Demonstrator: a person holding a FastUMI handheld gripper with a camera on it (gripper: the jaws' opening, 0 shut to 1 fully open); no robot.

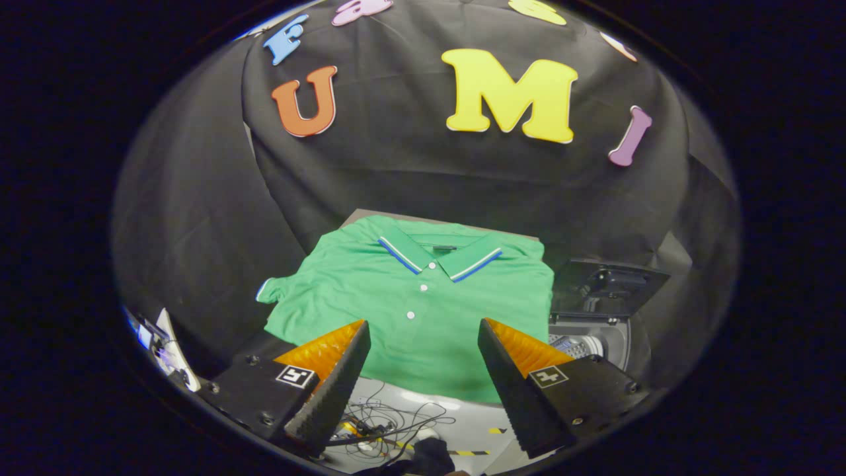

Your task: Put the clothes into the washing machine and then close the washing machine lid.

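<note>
Green polo shirt (pixel 423 311): spread flat and face-up on a table (pixel 370 215) against the booth wall, collar away from the tool, hem nearest, untouched. Washing machine (pixel 598 317): just beside the shirt on its right, lid (pixel 608 285) raised, drum open. Gripper (pixel 423 357): fingers spread wide, empty, above the hem; best lowered onto the fabric to bunch a thick fold before closing, so the shirt lifts whole.
</note>
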